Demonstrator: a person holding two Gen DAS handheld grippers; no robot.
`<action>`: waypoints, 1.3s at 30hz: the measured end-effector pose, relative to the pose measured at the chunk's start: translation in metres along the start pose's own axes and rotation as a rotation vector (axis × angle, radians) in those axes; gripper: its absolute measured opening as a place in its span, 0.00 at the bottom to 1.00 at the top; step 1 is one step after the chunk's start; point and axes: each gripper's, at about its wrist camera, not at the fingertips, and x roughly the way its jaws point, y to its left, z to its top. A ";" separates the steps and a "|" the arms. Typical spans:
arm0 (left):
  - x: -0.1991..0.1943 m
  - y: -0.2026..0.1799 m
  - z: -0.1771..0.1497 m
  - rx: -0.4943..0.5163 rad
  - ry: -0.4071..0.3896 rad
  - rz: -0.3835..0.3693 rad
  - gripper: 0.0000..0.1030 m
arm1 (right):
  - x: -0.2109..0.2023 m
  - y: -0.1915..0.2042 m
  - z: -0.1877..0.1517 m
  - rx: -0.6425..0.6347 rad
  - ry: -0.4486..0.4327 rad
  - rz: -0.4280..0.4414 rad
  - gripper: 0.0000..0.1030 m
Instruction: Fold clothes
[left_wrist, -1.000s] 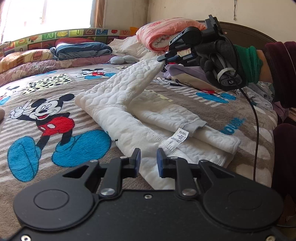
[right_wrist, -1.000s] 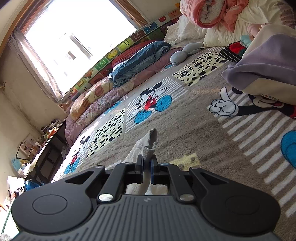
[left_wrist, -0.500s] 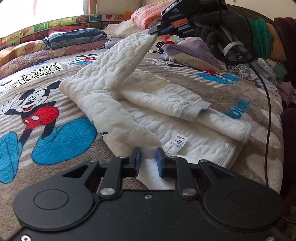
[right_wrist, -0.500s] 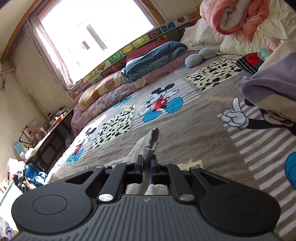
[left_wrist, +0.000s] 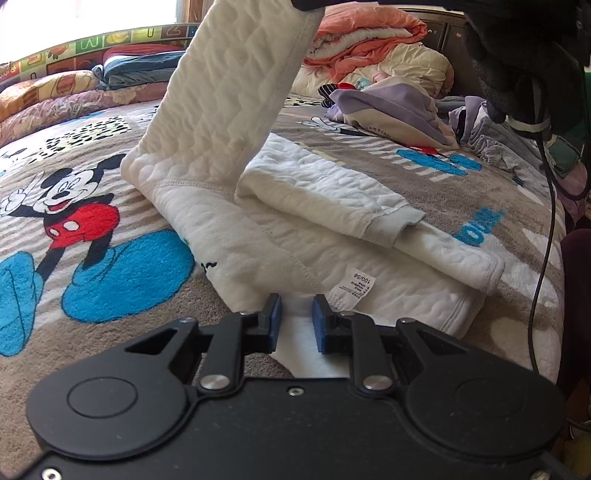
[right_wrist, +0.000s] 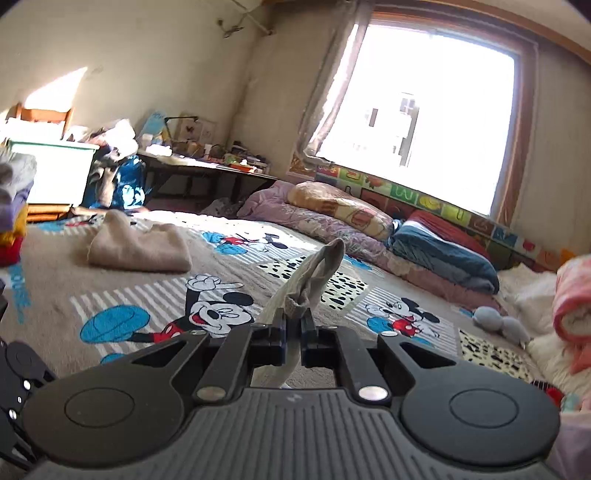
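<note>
A white quilted garment (left_wrist: 306, 236) lies partly folded on the Mickey Mouse blanket (left_wrist: 92, 236). One sleeve lies across it, its grey cuff (left_wrist: 397, 221) pointing right. My right gripper (right_wrist: 292, 328) is shut on the other sleeve's grey cuff (right_wrist: 317, 273) and holds that sleeve (left_wrist: 229, 99) high above the garment. My left gripper (left_wrist: 295, 325) is open, its blue pads (left_wrist: 274, 325) on either side of the garment's near edge, beside a white care label (left_wrist: 352, 288).
A heap of unfolded clothes (left_wrist: 399, 107) and orange and cream bedding (left_wrist: 369, 40) lie at the far right of the bed. A folded beige garment (right_wrist: 136, 247) lies on the bed's far side. Rolled quilts (right_wrist: 369, 229) line the window wall. A cluttered desk (right_wrist: 207, 162) stands beyond.
My right gripper has lifted the sleeve higher and swung it toward the left gripper, turning to face the window wall. My left gripper has moved forward over the garment's near edge.
</note>
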 end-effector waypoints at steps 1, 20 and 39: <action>0.000 0.000 0.000 -0.002 0.000 0.001 0.17 | -0.004 0.015 0.000 -0.104 0.001 0.016 0.09; -0.003 0.009 0.001 -0.061 -0.004 -0.036 0.17 | -0.027 0.118 -0.072 -0.675 0.248 0.216 0.09; -0.033 0.045 0.031 -0.170 -0.133 0.012 0.23 | -0.020 0.138 -0.075 -0.711 0.337 0.288 0.09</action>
